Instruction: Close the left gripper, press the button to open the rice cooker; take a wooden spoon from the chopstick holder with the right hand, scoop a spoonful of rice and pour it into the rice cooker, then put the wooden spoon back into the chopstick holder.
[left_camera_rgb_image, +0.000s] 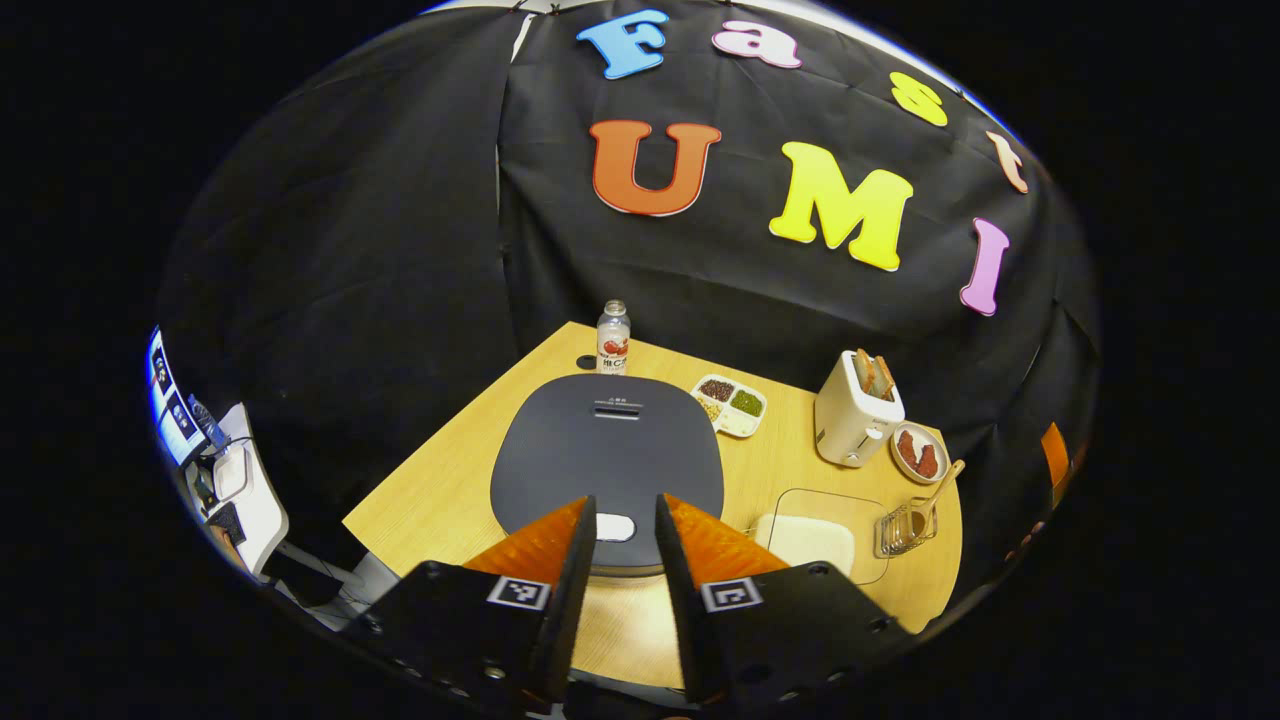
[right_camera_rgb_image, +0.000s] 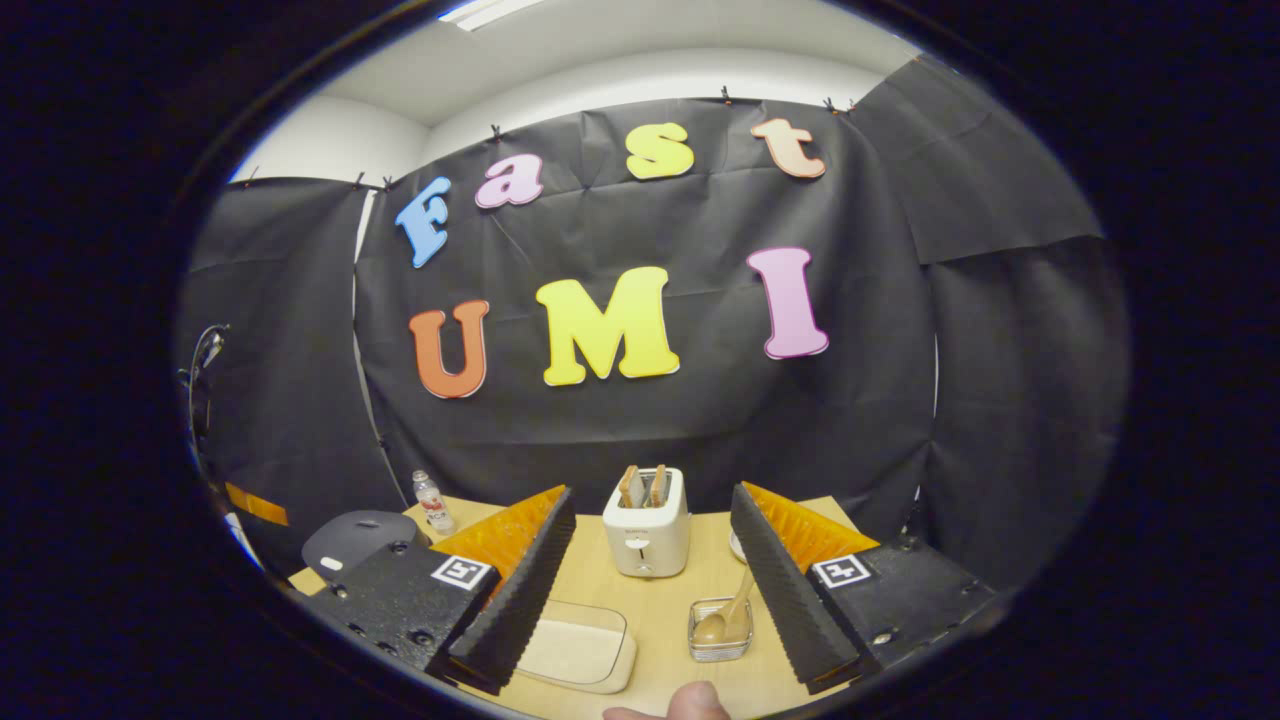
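Rice lies white in a clear, lidless box (left_camera_rgb_image: 815, 535) on the tabletop (left_camera_rgb_image: 440, 490), just right of the rice cooker (left_camera_rgb_image: 605, 450), whose dark lid is down. Beside the box stands the chopstick holder (left_camera_rgb_image: 905, 528), a small clear-walled rack with the wooden spoon (left_camera_rgb_image: 940, 487) leaning in it, bowl down. A toaster (left_camera_rgb_image: 855, 410) holds two slices, a round dish (left_camera_rgb_image: 918, 452) next to it holds red pieces, and a divided tray (left_camera_rgb_image: 730, 403) carries dark, green and pale grains. A bottle (left_camera_rgb_image: 613, 338) stands behind the cooker. The left gripper (left_camera_rgb_image: 617, 530) hovers over the cooker's pale button (left_camera_rgb_image: 614, 527), fingers narrowly parted, holding nothing. The right gripper (right_camera_rgb_image: 650, 590) is wide open and empty above the holder (right_camera_rgb_image: 720, 628) and spoon (right_camera_rgb_image: 725, 615).
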